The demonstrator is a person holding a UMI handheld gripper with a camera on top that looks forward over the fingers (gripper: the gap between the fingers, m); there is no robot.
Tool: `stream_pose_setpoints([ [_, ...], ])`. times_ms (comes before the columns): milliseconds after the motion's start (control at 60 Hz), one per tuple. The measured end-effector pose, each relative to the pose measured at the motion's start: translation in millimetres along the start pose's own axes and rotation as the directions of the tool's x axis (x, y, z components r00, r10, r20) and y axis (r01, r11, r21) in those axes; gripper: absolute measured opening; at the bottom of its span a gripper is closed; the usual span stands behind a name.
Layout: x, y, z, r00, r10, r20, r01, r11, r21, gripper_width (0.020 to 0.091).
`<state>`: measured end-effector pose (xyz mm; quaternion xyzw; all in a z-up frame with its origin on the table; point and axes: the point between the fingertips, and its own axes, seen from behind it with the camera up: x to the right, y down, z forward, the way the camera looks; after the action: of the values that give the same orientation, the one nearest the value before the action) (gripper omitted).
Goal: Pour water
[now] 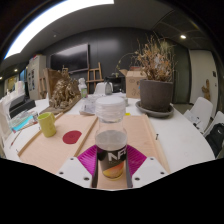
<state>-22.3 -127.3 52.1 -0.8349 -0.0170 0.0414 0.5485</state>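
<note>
Gripper view: jaws pinching a clear plastic bottle with a white cap [111,140], magenta pads [88,156] pressed on both sides around the dark label band. Gripper [112,160] holds it upright, low over the light wooden board [60,150] on the white round surface [185,130]. Amberish liquid sits in the bottle's lower part; cap looks on, so I'd judge nothing poured yet: grasp done, carry and tilt left. Likely receivers: yellow-green cup [47,123] off to the left on the board, white mug [88,104] beyond the bottle; can't tell which is meant. Small red round coaster [72,137] lies between cup and bottle. Open room left of the bottle across the board. Large dark planter with dried grass [156,92] stands to the right beyond, near the surface edge; keep clear of it.
</note>
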Motion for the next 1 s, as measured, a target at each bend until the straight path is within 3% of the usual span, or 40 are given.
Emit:
stream_pose_setpoints([
  [183, 4, 1, 3, 0.999, -0.03, -0.034, 0.03, 0.999, -0.014, 0.0275],
  [383, 5, -11, 2, 0.985, -0.102, -0.14, 0.095, 0.994, -0.052, 0.0254],
  [617, -8, -98, 5, 0.91, -0.305, -0.282, 0.306, 0.951, -0.044, 0.0254],
  [800, -50, -176, 30, 0.654, -0.628, -0.422, 0.65, 0.751, -0.111, 0.0255],
  [1000, -129, -197, 79, 0.278, -0.867, -0.415, 0.901, 0.385, -0.2, 0.0255],
])
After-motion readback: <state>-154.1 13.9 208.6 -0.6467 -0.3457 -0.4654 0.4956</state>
